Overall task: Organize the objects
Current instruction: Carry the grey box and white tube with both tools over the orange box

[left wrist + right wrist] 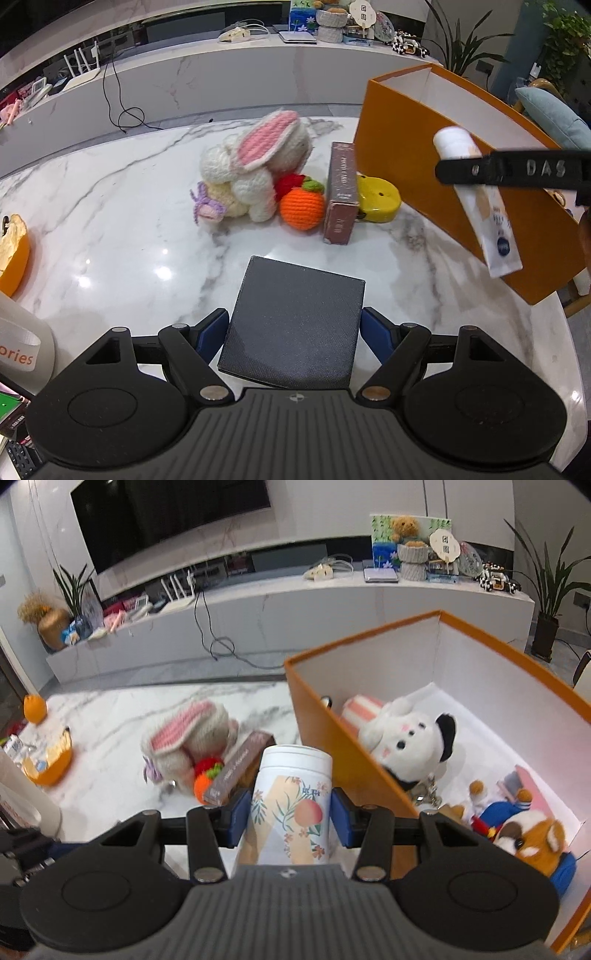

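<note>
My left gripper (293, 326) is shut on a dark grey square box (295, 325), held above the marble table (110, 221). My right gripper (290, 812) is shut on a white tube with a peach print (291, 805), held beside the near wall of the orange box (332, 738). From the left wrist view the tube (480, 199) hangs in front of the orange box (406, 166). On the table lie a crocheted rabbit (258, 166), an orange crocheted fruit (301, 208), a brown carton (341, 192) and a yellow object (380, 199).
The orange box holds a white plush (406, 734), a fox plush (532, 838) and other toys. An orange bowl (14, 251) sits at the table's left edge, a white bag (22, 347) near it. A low TV cabinet (295, 602) runs behind.
</note>
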Demonstrator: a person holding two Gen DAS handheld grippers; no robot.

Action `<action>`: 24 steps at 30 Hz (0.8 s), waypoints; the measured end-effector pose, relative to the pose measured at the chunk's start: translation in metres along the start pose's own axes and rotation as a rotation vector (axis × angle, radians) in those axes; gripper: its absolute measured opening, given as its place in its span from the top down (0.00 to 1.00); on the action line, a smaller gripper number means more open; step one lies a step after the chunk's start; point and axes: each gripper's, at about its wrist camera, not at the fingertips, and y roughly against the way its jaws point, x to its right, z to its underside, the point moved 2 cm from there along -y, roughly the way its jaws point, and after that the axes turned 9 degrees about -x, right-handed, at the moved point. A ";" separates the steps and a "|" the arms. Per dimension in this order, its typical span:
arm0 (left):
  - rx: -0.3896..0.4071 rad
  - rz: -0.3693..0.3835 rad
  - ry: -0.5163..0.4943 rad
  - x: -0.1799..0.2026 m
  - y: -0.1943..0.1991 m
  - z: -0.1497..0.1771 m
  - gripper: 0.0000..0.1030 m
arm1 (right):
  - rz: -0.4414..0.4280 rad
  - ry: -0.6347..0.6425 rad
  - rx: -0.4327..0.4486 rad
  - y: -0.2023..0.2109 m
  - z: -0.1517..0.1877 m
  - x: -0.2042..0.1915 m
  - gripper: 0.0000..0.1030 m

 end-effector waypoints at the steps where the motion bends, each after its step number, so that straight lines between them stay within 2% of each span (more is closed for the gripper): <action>1: 0.001 -0.001 -0.003 0.002 0.000 -0.001 0.12 | 0.000 -0.004 0.009 0.004 -0.001 0.002 0.52; 7: 0.002 0.023 -0.002 0.013 0.003 -0.003 0.12 | -0.017 -0.046 0.052 0.021 -0.008 0.018 0.52; 19: 0.047 -0.020 -0.057 0.041 0.018 -0.023 0.12 | -0.027 -0.123 0.124 0.049 -0.017 0.049 0.52; 24: 0.078 -0.016 -0.082 0.059 0.029 -0.042 0.12 | -0.017 -0.163 0.155 0.059 -0.021 0.066 0.52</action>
